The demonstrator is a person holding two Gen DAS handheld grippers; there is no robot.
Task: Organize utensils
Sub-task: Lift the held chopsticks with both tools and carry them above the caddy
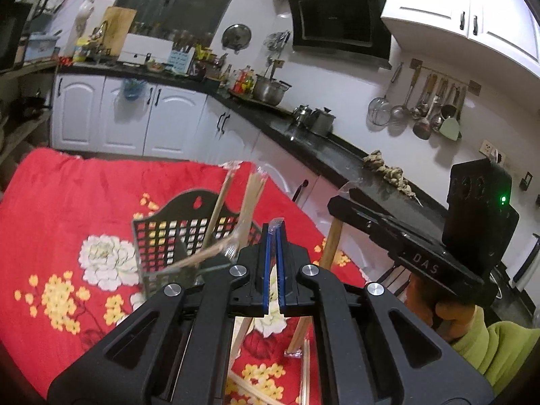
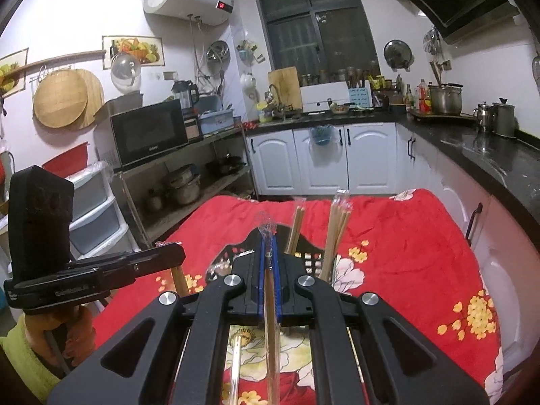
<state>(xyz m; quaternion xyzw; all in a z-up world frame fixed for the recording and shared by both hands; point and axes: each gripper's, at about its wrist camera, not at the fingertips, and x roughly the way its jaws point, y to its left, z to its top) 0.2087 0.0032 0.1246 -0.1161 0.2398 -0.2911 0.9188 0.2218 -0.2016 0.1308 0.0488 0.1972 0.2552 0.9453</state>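
Note:
A black perforated utensil basket (image 1: 168,233) (image 2: 308,260) stands on the red flowered cloth (image 1: 67,202) (image 2: 405,253). Several plastic-wrapped wooden chopsticks (image 1: 251,199) (image 2: 335,233) lean upright in it. My left gripper (image 1: 274,233) (image 2: 175,249) hovers just in front of the basket. It is shut on a wrapped chopstick pair (image 1: 241,334) (image 2: 180,281) that hangs below the pads. To its right, my right gripper (image 2: 269,246) (image 1: 341,199) is shut on another wrapped chopstick pair (image 2: 270,303) (image 1: 332,239), held at about the same height. More loose chopsticks (image 1: 256,389) (image 2: 236,357) lie on the cloth beneath.
A black countertop (image 1: 320,148) (image 2: 489,148) with pots and kettles runs along the right. White cabinets (image 2: 337,158) stand behind the cloth. A metal shelf with a microwave (image 2: 148,131) is at the left. A person's hand in a green sleeve (image 1: 499,344) holds the right gripper.

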